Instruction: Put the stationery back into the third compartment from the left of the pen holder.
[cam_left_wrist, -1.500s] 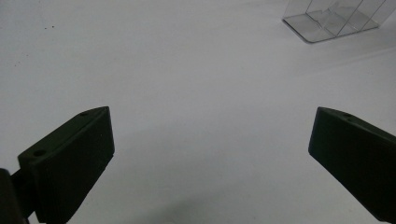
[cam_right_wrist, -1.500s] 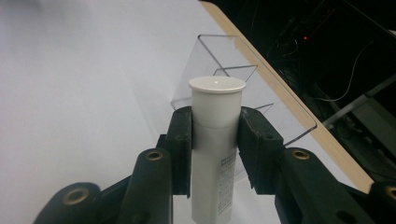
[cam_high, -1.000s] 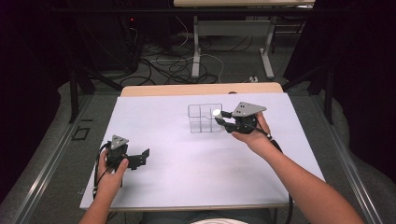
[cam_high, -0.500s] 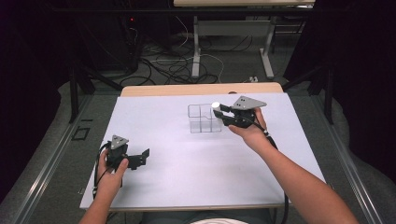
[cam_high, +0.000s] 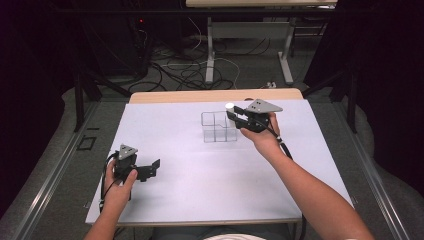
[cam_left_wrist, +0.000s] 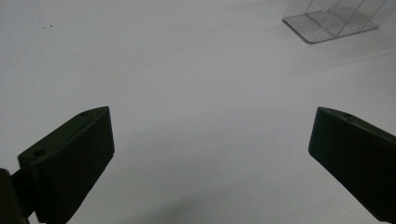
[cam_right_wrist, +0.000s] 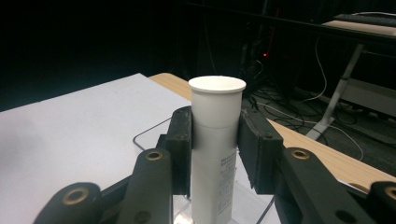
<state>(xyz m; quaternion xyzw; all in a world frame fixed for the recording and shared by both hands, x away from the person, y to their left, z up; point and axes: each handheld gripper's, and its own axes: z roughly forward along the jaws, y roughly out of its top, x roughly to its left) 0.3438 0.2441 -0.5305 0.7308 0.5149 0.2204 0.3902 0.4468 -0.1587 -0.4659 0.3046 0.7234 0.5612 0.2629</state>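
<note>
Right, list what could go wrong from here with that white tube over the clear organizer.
1. The right gripper clamps the white tube on its smooth sides just below the cap; it could slip or tilt on release.
2. The clear organizer is light and see-through; its dividers are hard to judge, so the tube's bottom may catch a wall and shove or tip it.
3. The left gripper rests open, far off, so nothing steadies the organizer.

A lab: white-topped table (cam_high: 200, 200), floor cables (cam_high: 190, 75), dark curtained surroundings.

Black right gripper (cam_high: 239, 116), grey three-cornered plate, brass-ringed screws, black cable.
</note>
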